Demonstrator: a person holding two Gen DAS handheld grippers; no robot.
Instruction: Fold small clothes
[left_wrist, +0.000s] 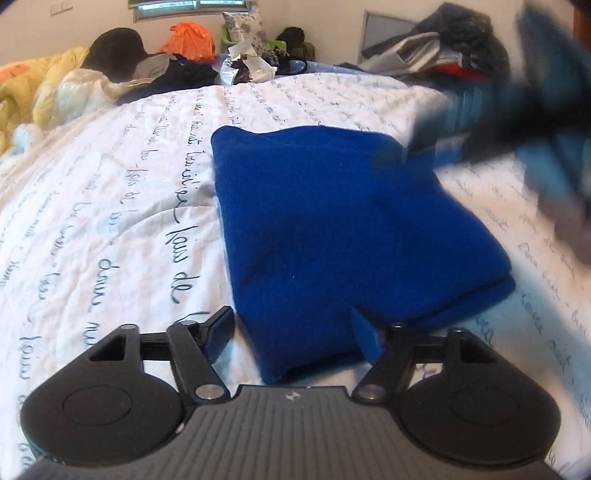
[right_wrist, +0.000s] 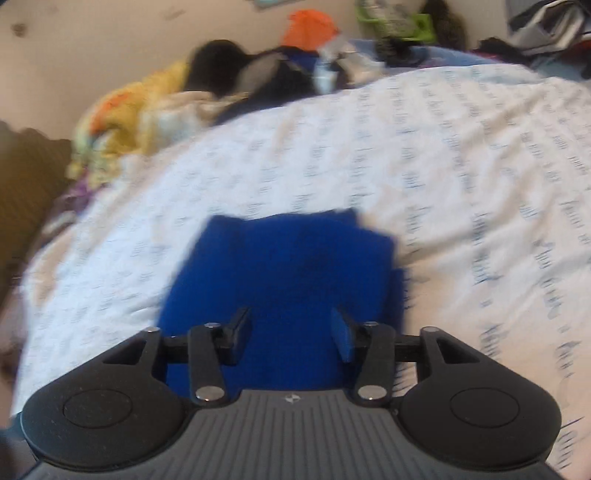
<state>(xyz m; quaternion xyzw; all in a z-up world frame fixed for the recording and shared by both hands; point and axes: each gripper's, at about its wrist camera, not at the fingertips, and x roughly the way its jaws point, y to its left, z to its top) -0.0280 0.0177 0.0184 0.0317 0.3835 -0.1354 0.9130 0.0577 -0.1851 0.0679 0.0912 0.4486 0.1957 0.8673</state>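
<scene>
Fingers of the left gripper (left_wrist: 293, 332) stand wide apart and empty at the near edge of the folded blue cloth (left_wrist: 332, 221); the right gripper (right_wrist: 291, 334) hovers above it, equally wide. Cloth lies on the bedspread (left_wrist: 110, 221), looking soft, light and floppy; grip a layered corner.

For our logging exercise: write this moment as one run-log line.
task: fold small clothes | blue garment: folded, on quilt | left gripper: open, at near edge | right gripper: open, above garment

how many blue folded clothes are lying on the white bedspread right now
1. The blue folded garment lies on the white bedspread, right ahead of both open grippers. Others may sit hidden in the clutter pile at the far edge.
</scene>
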